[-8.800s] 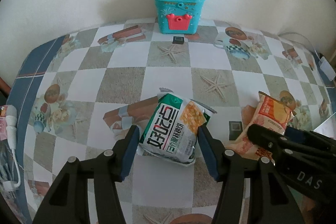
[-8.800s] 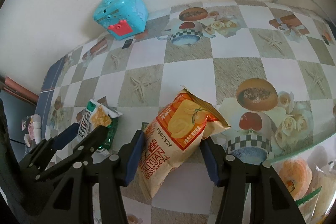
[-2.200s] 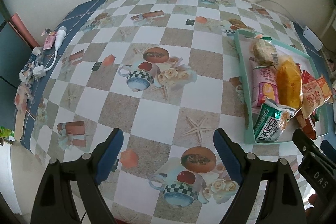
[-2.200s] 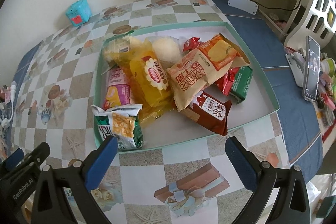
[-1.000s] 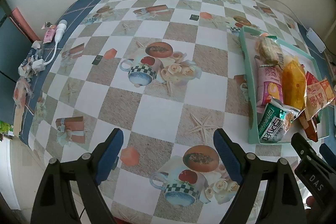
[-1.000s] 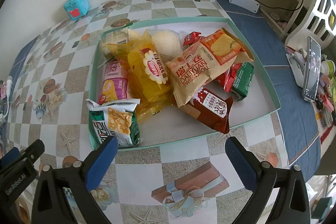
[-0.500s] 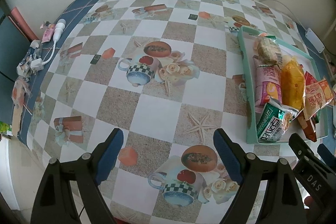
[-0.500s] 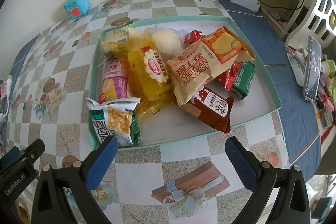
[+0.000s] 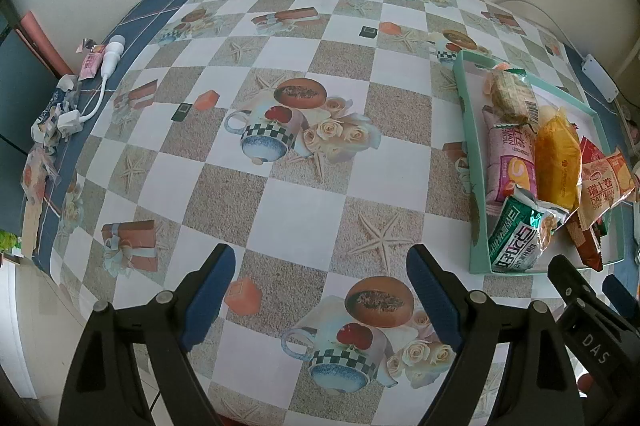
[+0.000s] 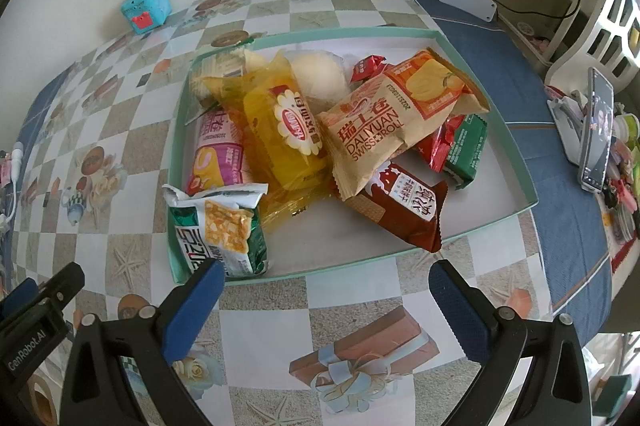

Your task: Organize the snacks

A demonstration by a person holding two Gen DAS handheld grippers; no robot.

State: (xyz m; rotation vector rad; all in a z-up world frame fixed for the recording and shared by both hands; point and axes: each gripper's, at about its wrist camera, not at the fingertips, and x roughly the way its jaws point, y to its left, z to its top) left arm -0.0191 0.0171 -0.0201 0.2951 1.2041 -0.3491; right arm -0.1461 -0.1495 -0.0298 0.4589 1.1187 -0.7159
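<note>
snacks all in tray [image 10: 516,146]; green pack [image 10: 224,230] leans on rim at 7 o'clock, could tip out. left gripper [image 9: 320,290] and right gripper [image 10: 324,306] wide apart, empty.

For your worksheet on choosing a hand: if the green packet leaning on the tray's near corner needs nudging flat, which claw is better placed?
Right. The right claw, open and empty, hangs just before the tray, beside the green packet. The left claw faces bare tablecloth.

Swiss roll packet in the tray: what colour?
Tan and orange Swiss roll packet; clearest in right wrist view.
</note>
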